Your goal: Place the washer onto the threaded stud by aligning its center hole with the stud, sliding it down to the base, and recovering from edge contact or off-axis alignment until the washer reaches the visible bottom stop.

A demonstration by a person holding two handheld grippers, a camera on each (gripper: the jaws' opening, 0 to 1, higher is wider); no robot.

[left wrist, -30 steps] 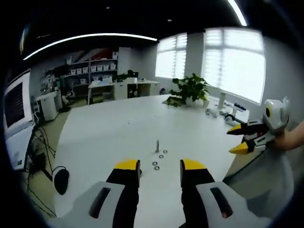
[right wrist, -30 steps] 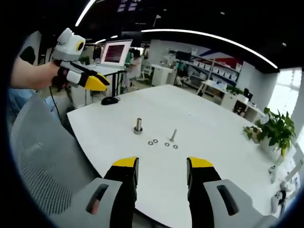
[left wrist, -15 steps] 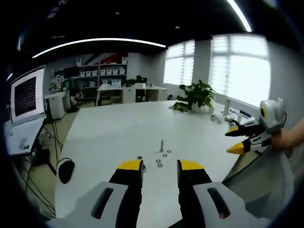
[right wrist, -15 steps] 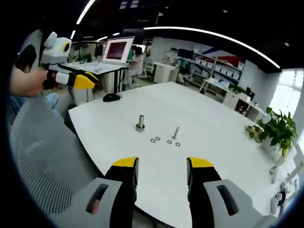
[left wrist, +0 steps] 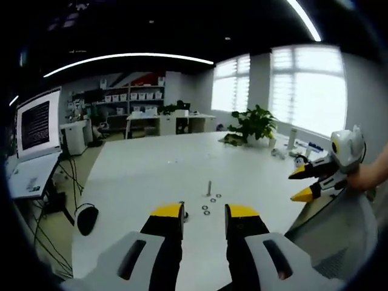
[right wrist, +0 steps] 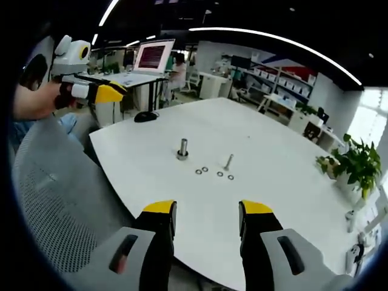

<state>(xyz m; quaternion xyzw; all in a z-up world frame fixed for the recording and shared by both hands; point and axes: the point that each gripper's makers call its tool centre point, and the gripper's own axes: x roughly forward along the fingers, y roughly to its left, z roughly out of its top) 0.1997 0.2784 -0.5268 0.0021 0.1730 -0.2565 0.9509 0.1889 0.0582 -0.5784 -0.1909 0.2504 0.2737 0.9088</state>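
Threaded stud (right wrist: 228, 162) — slim grey metal rod, upright on the smooth white table (right wrist: 291, 200), long axis vertical. Four small flat ring washers (right wrist: 213, 173) lie beside its base. Left gripper (left wrist: 204, 212) and right gripper (right wrist: 206, 211) — jaws spread, holding nothing.

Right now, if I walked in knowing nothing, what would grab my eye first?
Probably the big white table with a tiny cluster at its middle: a short metal post, a thin bolt beside it, and four small rings lying flat. Next, the yellow-tipped tongs rising open at the bottom, and another pair held up at far left.
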